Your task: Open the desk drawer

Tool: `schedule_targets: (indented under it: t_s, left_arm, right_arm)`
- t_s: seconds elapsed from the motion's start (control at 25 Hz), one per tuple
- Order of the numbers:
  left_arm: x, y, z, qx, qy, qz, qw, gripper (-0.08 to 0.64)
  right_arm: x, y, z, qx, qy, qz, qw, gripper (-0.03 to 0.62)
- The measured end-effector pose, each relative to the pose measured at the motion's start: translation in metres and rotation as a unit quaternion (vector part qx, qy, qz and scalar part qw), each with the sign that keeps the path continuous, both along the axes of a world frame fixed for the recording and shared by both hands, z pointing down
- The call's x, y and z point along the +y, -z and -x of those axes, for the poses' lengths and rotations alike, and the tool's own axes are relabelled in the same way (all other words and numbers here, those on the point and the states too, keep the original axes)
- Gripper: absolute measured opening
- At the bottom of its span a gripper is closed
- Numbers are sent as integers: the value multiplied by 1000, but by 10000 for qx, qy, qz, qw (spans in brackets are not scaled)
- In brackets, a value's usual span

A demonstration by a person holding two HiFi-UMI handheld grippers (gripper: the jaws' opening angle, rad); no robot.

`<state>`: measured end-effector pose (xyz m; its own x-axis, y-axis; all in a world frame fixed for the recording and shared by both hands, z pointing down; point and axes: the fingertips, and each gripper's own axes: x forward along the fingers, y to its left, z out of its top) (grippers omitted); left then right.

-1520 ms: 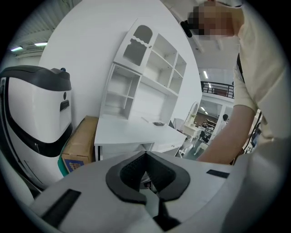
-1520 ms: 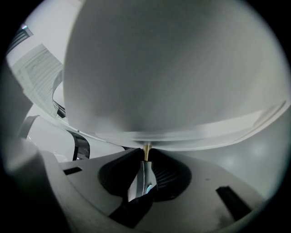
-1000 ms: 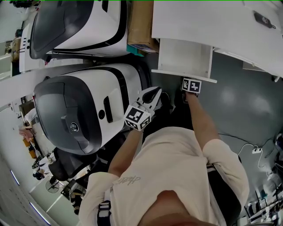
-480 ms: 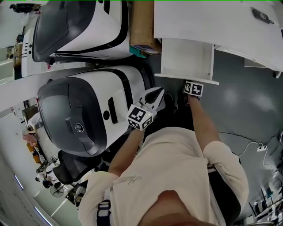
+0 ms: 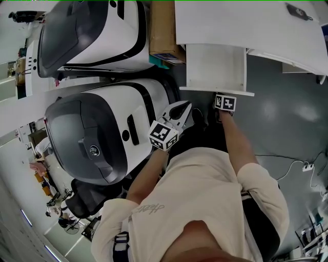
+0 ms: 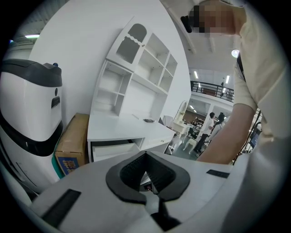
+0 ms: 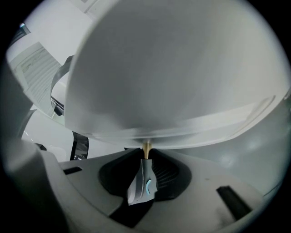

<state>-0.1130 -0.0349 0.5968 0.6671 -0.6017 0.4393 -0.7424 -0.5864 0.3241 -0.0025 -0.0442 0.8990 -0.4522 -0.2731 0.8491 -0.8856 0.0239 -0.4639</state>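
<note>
Head view, big stuff first: we see a nearer white-and-black machine [image 5: 97, 133] filling the left side, just beside our left arm, and a second machine [image 5: 92, 30] behind it. White surface [image 5: 230, 23] runs across the top, and the left gripper view shows a white shelf hutch [image 6: 136, 77] rising above it. Grey floor [image 5: 287, 117] spreads to the right, and our own torso covers the bottom. Drawer [image 5: 215, 66] sits under the surface's left end, pulled partway out toward us. Cardboard box [image 5: 164, 28] is wedged between the second machine and the surface, near the drawer's side. Left tool [image 5: 184, 106] hangs between the nearer machine and the drawer, jaws tip to tip, gripping nothing. Right tool [image 5: 224, 102] is at the drawer's front edge. In the right gripper view we see its jaws pinched on a small tan knob [image 7: 146, 146] under the drawer front. White cable [image 5: 287, 166] with a plug lies on the floor at right. Small dark object [image 5: 298, 11] sits on the surface's far right. People [image 6: 213, 129] stand far back in a lit hall, left gripper view.
</note>
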Motion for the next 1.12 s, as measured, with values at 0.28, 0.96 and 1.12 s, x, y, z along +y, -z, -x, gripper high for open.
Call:
schedule_targets:
  t_s: [0.28,0.96,1.12]
  left_arm:
    - [15,0,7,49,-127,10,9999,0]
    - [26,26,44,156,-450,-475,9977,0]
    - [23,32,37,273,-546,-529,9967,0]
  right_arm:
    - [19,16,1,62,216,-258,9994,127]
    - [49,204,7,-436,-69,-2009,9786,-5]
    - [56,253,14,-528,233,-2524,9659,-6]
